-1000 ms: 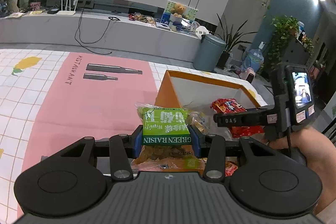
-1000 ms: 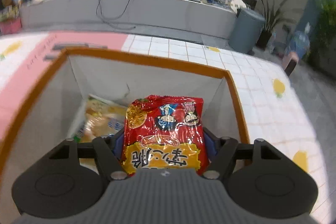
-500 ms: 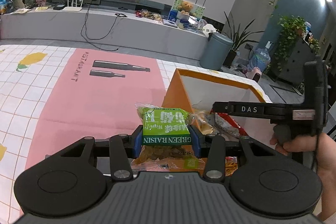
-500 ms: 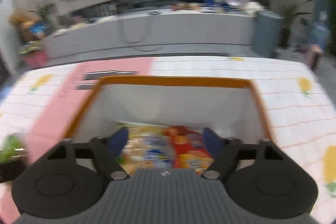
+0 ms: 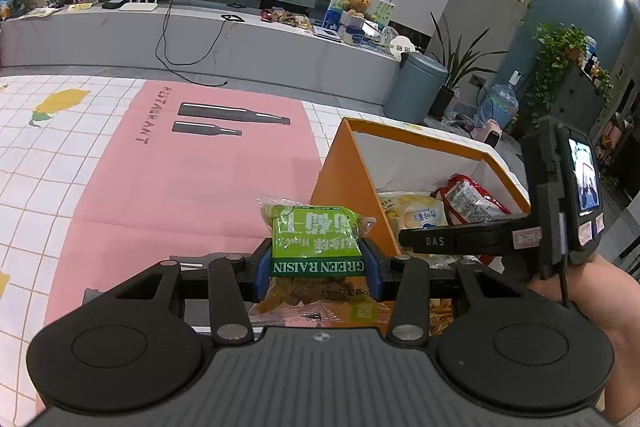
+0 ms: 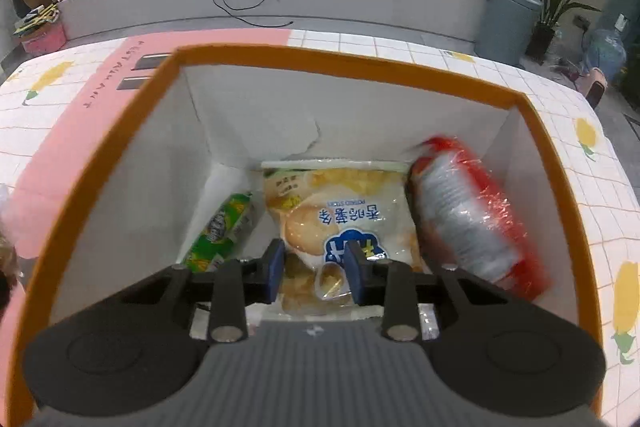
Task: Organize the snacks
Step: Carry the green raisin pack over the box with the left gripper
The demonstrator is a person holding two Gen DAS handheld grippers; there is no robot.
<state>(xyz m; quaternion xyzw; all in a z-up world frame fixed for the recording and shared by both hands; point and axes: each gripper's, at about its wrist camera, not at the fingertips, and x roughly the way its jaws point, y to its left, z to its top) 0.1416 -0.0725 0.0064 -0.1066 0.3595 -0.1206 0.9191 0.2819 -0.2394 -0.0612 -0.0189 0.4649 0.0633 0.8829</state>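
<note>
Raisin bag [image 5: 316, 247] clamped in left hand-held gripper [image 5: 316, 269]

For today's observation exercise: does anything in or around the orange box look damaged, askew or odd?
Yes. The orange box's white back wall shows a torn crack, and the red snack packet leans tilted against the right wall, not lying flat.

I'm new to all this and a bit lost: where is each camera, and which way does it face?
Left wrist: on the left gripper, facing across the table; it grips a green raisin bag; the right gripper and a hand show.
Right wrist: on the right gripper, its jaws just closing with nothing gripped, looking down into the orange box.
Both see the box, its yellow chip bag and red packet.
</note>
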